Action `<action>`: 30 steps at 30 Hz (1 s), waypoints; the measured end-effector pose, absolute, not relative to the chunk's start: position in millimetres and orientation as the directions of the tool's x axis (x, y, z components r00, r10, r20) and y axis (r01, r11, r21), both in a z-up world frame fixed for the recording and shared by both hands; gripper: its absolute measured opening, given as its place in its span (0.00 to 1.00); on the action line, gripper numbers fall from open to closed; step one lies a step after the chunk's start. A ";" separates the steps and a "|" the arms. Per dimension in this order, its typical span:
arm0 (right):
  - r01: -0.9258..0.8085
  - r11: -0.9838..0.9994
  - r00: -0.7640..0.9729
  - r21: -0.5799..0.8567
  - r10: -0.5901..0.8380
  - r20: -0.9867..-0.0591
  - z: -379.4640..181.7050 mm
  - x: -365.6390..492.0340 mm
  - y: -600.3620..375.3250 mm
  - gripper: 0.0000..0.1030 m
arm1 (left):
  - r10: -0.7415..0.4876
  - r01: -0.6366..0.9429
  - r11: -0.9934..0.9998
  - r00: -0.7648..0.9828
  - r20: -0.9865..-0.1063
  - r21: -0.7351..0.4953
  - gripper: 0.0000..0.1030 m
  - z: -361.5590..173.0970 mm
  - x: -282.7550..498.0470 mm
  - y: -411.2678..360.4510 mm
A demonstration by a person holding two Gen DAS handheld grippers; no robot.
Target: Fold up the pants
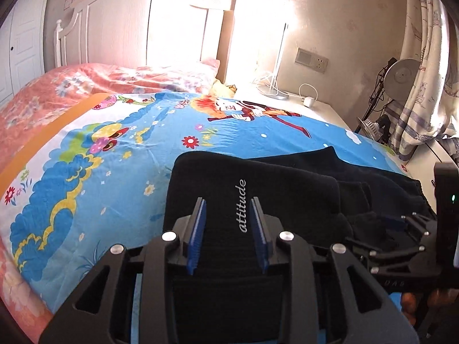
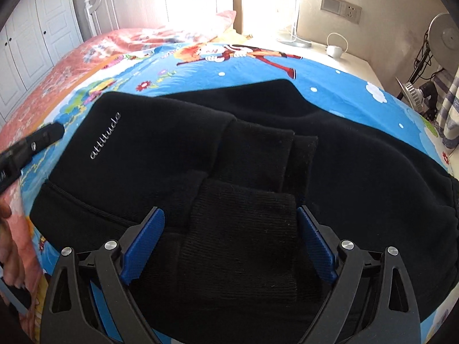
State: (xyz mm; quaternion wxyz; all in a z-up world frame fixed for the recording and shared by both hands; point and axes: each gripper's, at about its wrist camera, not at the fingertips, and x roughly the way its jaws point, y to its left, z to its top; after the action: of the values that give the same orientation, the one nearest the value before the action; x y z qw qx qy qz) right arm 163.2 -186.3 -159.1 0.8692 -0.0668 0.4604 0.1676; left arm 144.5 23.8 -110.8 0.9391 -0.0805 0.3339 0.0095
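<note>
1. I see the bed (image 1: 86, 149) under a blue cartoon sheet (image 2: 330, 77), its white headboard (image 1: 114, 23) at the far end.
2. The black pants (image 2: 258, 143) lie folded in layers on that sheet, silver "attitude" lettering (image 1: 242, 206) facing up.
3. My right gripper (image 2: 231, 239) hovers over a ribbed cuff (image 2: 243, 229), jaws spread wide, gripping nothing.
4. My left gripper (image 1: 228, 229) sits over the lettered panel, jaws partly open, nothing clamped.
</note>
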 end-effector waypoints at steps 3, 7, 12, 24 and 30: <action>-0.356 0.933 0.527 0.043 0.239 -0.816 -164.2 161.7 -187.9 0.86 | -0.046 -0.046 0.991 0.758 -0.651 -0.124 0.31 -110.4 182.4 25.5; -0.359 0.933 0.529 0.034 0.233 -0.816 -164.8 158.4 -185.7 0.87 | -0.066 -0.002 0.996 0.668 -0.741 -0.090 0.31 -125.2 238.9 31.5; -0.362 0.931 0.522 0.038 0.236 -0.819 -165.0 159.4 -184.4 0.87 | -0.020 -0.008 0.999 0.617 -0.787 -0.032 0.29 -140.9 271.7 43.7; -0.359 0.932 0.524 0.040 0.237 -0.818 -165.4 158.9 -185.3 0.87 | -0.059 -0.090 0.978 0.744 -0.666 -0.187 0.32 -116.1 137.8 53.9; -0.356 0.934 0.531 0.037 0.235 -0.814 -150.6 161.1 -186.6 0.87 | -0.048 -0.136 0.971 0.691 -0.721 -0.195 0.45 -152.4 90.0 61.0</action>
State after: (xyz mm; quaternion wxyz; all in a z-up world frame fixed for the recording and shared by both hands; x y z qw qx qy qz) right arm 161.1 -186.6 -150.6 0.8725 -0.0666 0.4535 0.1691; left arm 90.0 61.0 -152.4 0.9120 -0.1171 0.3923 0.0240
